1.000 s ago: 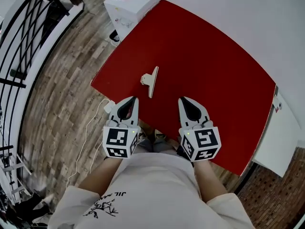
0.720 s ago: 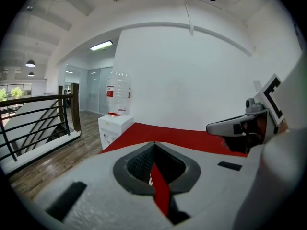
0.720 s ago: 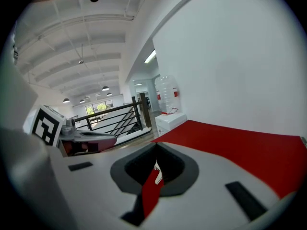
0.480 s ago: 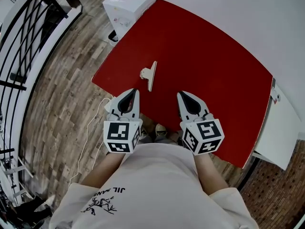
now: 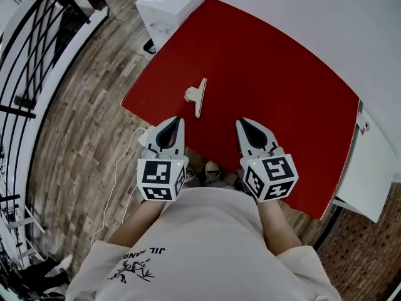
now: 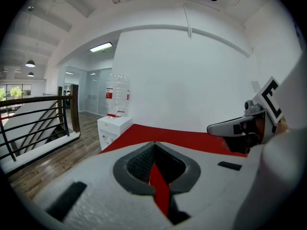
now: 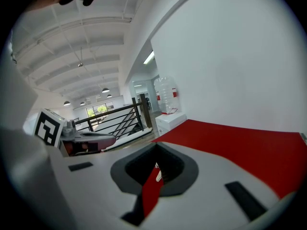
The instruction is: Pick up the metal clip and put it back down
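Observation:
The metal clip (image 5: 199,96) lies flat on the red table (image 5: 276,74) near its left front edge, handle pointing left. My left gripper (image 5: 177,119) is shut and holds nothing, its tips just in front of the clip at the table's edge. To its right, my right gripper (image 5: 240,121) is also shut and empty, over the table's near edge. In the left gripper view the jaws (image 6: 153,143) meet over the red top, with the right gripper (image 6: 230,127) alongside. The right gripper view shows its closed jaws (image 7: 156,145) and the left gripper (image 7: 91,138).
A white cabinet (image 5: 169,5) stands past the table's far left corner, with a water bottle (image 6: 116,95) on it. A white unit (image 5: 369,168) sits by the right edge. A black railing (image 5: 31,49) runs along the left above wooden floor (image 5: 81,137). A cable (image 5: 119,168) trails down.
The head view has shifted slightly. Both grippers stay shut and keep nearly the same spot just short of the clip. The clip has not moved on the table.

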{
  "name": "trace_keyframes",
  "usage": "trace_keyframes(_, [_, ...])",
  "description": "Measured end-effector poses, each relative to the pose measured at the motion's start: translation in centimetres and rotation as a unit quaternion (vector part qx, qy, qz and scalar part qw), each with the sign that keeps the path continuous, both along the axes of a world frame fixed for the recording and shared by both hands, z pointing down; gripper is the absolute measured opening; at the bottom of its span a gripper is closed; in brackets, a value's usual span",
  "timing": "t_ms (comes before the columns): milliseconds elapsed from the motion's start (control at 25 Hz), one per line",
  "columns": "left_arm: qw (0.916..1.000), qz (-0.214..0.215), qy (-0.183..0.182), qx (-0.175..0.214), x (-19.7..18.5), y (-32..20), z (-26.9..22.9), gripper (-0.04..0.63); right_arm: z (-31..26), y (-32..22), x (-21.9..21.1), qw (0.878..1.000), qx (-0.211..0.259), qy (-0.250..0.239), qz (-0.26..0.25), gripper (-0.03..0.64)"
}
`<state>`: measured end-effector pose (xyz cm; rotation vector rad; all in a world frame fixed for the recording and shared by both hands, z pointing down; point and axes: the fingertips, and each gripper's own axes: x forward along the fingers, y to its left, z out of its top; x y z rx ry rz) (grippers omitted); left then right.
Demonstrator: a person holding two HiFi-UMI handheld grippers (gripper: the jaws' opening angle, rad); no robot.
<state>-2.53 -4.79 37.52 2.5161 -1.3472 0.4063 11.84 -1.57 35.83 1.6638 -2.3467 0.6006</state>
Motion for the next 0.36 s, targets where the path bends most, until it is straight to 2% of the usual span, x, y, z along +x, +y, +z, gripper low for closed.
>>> trace_keyframes(360, [1.0000, -0.002, 0.003, -0.003, -0.26, 0.86, 0.15, 0.006, 0.19, 0.84, -0.21, 1.000, 0.001, 0.002, -0.003, 0.005])
